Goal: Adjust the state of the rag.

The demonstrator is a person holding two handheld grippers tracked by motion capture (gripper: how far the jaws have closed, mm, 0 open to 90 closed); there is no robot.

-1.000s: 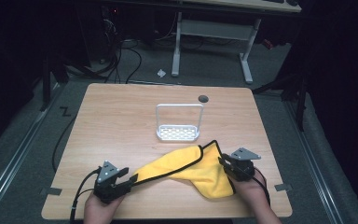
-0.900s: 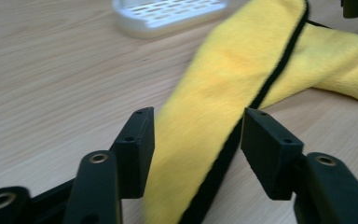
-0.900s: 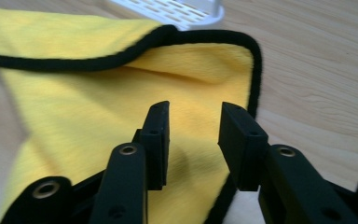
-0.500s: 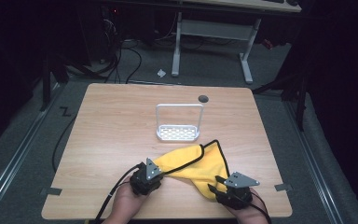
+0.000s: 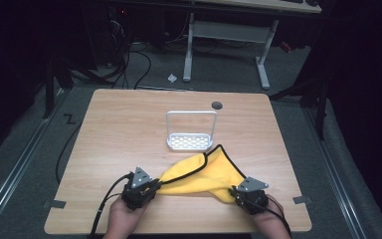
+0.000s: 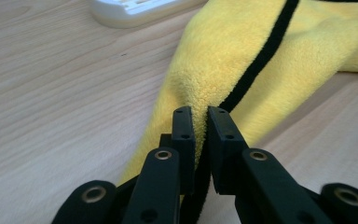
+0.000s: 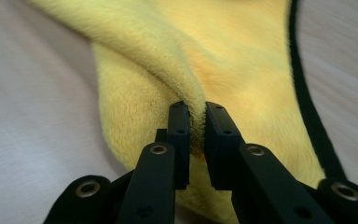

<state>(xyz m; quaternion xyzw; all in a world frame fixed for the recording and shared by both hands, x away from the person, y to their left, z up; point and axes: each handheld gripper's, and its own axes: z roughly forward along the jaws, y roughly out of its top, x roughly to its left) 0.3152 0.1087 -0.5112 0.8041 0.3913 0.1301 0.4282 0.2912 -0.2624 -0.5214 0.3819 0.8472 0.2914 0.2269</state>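
Gripping cloth, both corners taken.
Left tongs and right tongs just closed, clamped on it; folding or spreading still ahead, I judge.

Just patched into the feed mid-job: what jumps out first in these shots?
The bright yellow fleecy cloth with black trim stands out, lying crumpled on the near half of the light wooden table between the two hands. The left gripper and the right gripper have just been closing, and each now pinches a fold of it. Behind the cloth stands a small white perforated tray with a wire hoop handle, touched by neither gripper.
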